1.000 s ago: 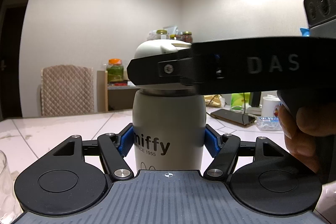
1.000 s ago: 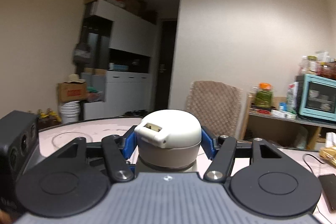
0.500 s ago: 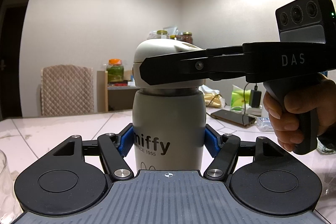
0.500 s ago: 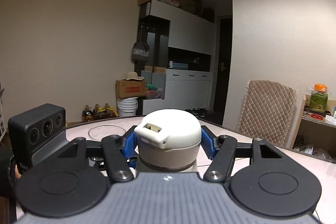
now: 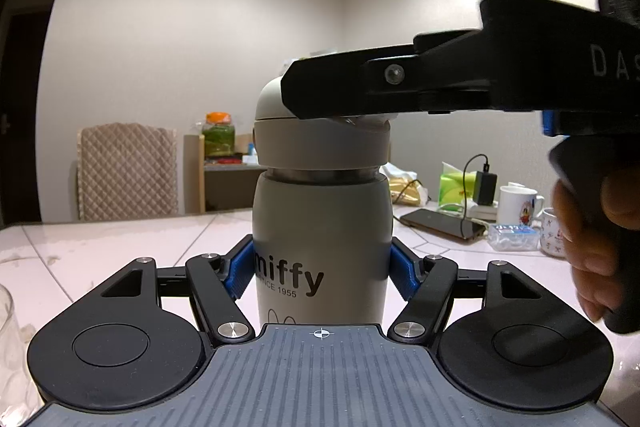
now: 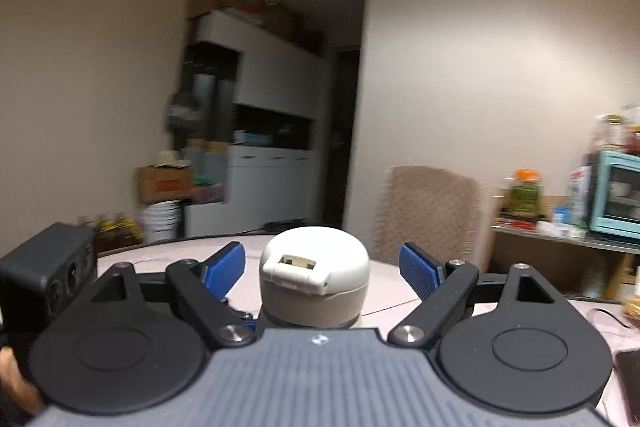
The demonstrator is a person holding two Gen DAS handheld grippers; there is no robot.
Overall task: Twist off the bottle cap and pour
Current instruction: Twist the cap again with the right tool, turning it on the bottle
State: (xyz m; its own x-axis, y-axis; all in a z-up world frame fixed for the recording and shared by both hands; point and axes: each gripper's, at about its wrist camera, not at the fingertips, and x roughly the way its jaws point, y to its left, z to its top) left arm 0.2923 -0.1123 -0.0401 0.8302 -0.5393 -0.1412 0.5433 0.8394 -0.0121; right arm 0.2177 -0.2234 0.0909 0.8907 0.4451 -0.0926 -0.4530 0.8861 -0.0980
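Observation:
A grey "miffy" bottle [image 5: 322, 235] stands upright on the white table. My left gripper [image 5: 322, 269] is shut on the bottle's body, blue pads pressed to both sides. Its off-white cap [image 5: 320, 139] sits on the neck with a dark metal ring showing beneath it. In the right wrist view the cap [image 6: 314, 277] lies between the fingers of my right gripper [image 6: 322, 267], which is open, pads apart from the cap on both sides. In the left wrist view the right gripper's finger crosses in front of the cap top.
A clear glass [image 5: 8, 351] stands at the left edge. A phone [image 5: 440, 223], charger, mugs [image 5: 520, 205] and tissue box lie at the right back of the table. A quilted chair [image 5: 126, 171] stands behind.
My right gripper has let go of the cap: its jaws were shut on it and now stand open. It has also swung round the cap. The left gripper and bottle have not moved.

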